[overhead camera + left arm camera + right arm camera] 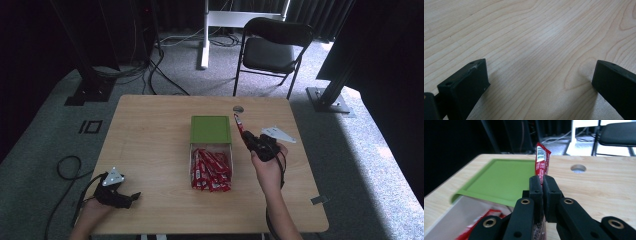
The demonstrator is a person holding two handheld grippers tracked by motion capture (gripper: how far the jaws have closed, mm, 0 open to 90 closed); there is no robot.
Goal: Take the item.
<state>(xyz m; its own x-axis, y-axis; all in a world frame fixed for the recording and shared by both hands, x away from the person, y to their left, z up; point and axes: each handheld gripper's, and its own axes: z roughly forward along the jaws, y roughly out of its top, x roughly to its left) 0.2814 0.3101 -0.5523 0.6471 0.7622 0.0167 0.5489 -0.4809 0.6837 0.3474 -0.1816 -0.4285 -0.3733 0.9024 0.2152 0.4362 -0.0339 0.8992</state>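
Left edge of the wooden table [150, 130]: left gripper [131, 199] lies low near the front corner, held by the person's left hand [95, 207], jaws standing wide apart with only bare wood grain between them in the left gripper view; nothing held, well apart from the work. Centre: a clear box [211, 167] filled with red sachets [212, 171], its green lid [210, 130] slid toward the far side so the near half lies open. Right of the box: right gripper [246, 136], in the right hand [270, 167], jaws pinched tight on a single red sachet [542, 161]. In the right gripper view the sachet stands up out of the closed pads, long axis running straight along the jaws, free end with its white label topmost; a bit of wrapper shows below the pads too. In the high view it tilts up and toward the far side, hanging just beside the lid's right edge, above the table rather than over the open half. The key relation: the box opening lies to the left of and nearer than the held sachet, so the right hand is by far the closer one. Judgement: whether the sachet is coming out of the box or going in cannot be told. Round cable hole [238, 108] beyond the sachet; a black folding chair [272, 47] past the table.
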